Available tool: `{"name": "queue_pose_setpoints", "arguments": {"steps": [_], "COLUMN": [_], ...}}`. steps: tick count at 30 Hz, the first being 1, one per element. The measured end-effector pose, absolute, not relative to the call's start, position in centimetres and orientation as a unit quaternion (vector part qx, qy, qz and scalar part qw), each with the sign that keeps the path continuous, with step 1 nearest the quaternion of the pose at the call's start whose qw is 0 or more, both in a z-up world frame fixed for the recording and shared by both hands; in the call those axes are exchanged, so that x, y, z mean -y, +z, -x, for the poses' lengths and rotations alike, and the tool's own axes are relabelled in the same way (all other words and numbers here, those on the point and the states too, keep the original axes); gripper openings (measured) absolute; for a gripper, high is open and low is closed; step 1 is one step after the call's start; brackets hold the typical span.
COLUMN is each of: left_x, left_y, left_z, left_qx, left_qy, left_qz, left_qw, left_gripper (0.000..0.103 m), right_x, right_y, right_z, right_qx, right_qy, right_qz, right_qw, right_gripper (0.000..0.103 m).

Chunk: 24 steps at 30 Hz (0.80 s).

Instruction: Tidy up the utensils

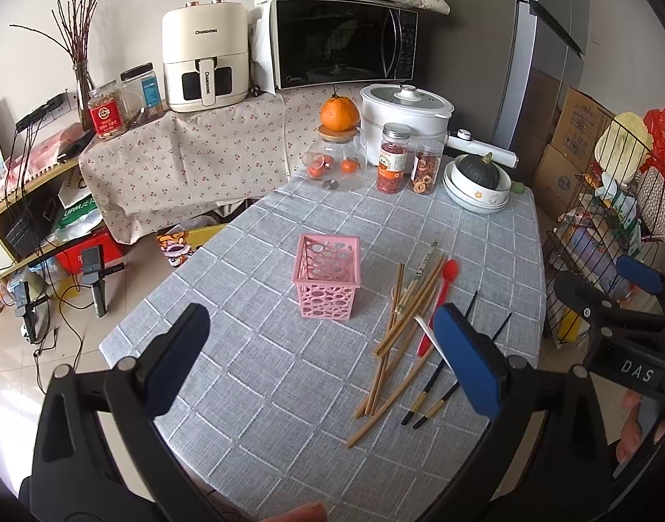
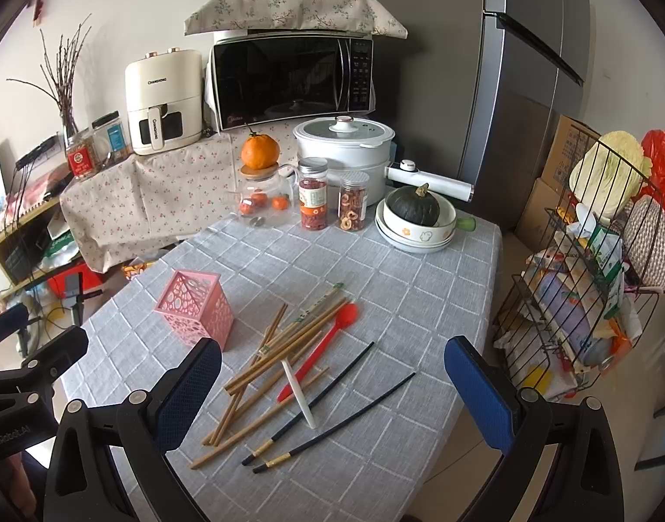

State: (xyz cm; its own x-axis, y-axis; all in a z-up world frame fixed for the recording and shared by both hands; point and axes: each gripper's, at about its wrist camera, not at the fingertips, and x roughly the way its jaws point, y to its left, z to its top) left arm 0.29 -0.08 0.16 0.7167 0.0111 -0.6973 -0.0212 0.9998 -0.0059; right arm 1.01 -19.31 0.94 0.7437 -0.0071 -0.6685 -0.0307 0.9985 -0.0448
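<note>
A pink perforated holder (image 1: 328, 276) (image 2: 196, 308) stands upright and empty on the grey checked tablecloth (image 1: 254, 348). To its right lies a loose pile: several bamboo chopsticks (image 1: 397, 339) (image 2: 267, 374), a red spoon (image 1: 439, 300) (image 2: 321, 352), a white utensil (image 2: 298, 393) and two black chopsticks (image 1: 436, 385) (image 2: 332, 413). My left gripper (image 1: 323, 356) is open and empty, held above the table's near edge. My right gripper (image 2: 336, 396) is open and empty, above the pile. It also shows at the right edge of the left wrist view (image 1: 628, 304).
At the table's far end stand a glass teapot with an orange on its lid (image 1: 339, 148), two jars (image 1: 393, 158), stacked bowls holding a green squash (image 1: 478, 182) and a white cooker (image 1: 404, 108). A wire rack (image 2: 593, 296) stands to the right. The floor drops away on the left.
</note>
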Motion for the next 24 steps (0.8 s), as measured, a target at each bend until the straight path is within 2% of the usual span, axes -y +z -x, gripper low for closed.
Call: {"name": "queue_pose_setpoints", "arguments": {"steps": [24], "left_x": [0.02], "left_y": [0.15], "left_z": [-0.28], "left_qx": [-0.374], "left_qy": [0.009], "left_qz": [0.005], "left_qw": [0.927], "left_gripper": [0.102], "right_x": [19.43], "right_y": [0.37], "right_z": [-0.74], "right_qx": [-0.355], "right_qy": [0.004], "right_qz": [0.023], "right_qw": [0.934], "right_gripper": [0.103]}}
